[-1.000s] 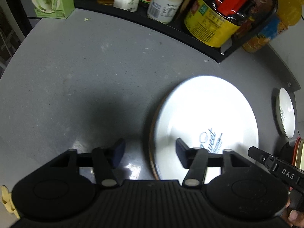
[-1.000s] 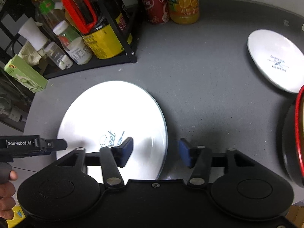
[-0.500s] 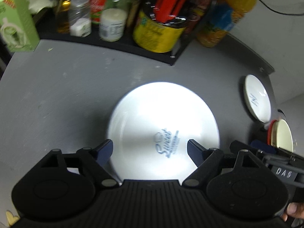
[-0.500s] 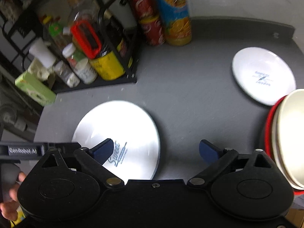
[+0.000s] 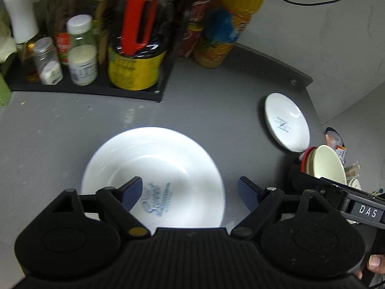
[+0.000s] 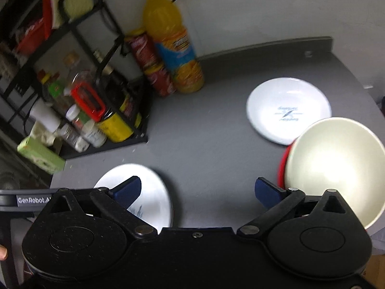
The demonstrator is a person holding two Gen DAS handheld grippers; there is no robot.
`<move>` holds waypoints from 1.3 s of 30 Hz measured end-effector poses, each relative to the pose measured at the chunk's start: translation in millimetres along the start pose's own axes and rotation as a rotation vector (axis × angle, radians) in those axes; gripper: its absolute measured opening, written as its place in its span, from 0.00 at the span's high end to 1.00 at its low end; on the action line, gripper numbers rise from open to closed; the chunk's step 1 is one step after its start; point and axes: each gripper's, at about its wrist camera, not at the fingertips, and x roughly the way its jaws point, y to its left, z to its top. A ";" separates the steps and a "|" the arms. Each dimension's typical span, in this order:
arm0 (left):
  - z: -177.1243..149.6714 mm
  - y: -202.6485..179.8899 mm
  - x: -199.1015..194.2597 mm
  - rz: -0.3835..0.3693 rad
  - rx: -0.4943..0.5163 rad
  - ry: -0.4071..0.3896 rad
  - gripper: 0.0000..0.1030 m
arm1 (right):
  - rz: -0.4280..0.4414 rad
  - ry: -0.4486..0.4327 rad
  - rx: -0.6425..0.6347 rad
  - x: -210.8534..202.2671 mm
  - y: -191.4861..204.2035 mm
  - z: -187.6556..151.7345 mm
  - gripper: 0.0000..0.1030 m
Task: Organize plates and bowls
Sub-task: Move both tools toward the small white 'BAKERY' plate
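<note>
Comparing views: the inside of the large white plate point(image 5: 154, 166) is shown almost whole from the left wrist, with blue print at its centre; from the right wrist only a part of it point(image 6: 154, 192) is seen, at the lower left behind that tool's finger.
Right wrist only: the upper shelves of the black rack point(image 6: 79, 24) are seen, and the cream bowl point(image 6: 334, 166) is shown wide and from above, nested in a red bowl point(image 6: 282, 166).
Left wrist only: the bottles and jars on the rack tray point(image 5: 84, 88) are seen close, and the right tool's labelled body is caught at the right edge.
Small plate: a small white plate point(image 5: 286, 122) is lying flat on the grey table point(image 5: 216, 110), near the far right corner; it point(image 6: 288, 110) is just beside the bowls, and contact cannot be told.
Orange bottle: the orange juice bottle point(image 6: 173, 43) is stood beside the rack against the wall.
Left tool: the left tool point(image 5: 190, 192) is held above the near part of the large plate, spread wide, nothing between its fingers; one finger is over the plate, the other past its right rim.
Right tool: the right tool point(image 6: 197, 190) is held high over bare table between large plate and bowls, spread wide and released, tilted down toward the table.
</note>
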 end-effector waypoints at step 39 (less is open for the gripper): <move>54.9 -144.7 107.8 -0.101 -0.078 0.004 0.17 | -0.047 0.022 -0.050 10.0 -145.3 103.3 0.02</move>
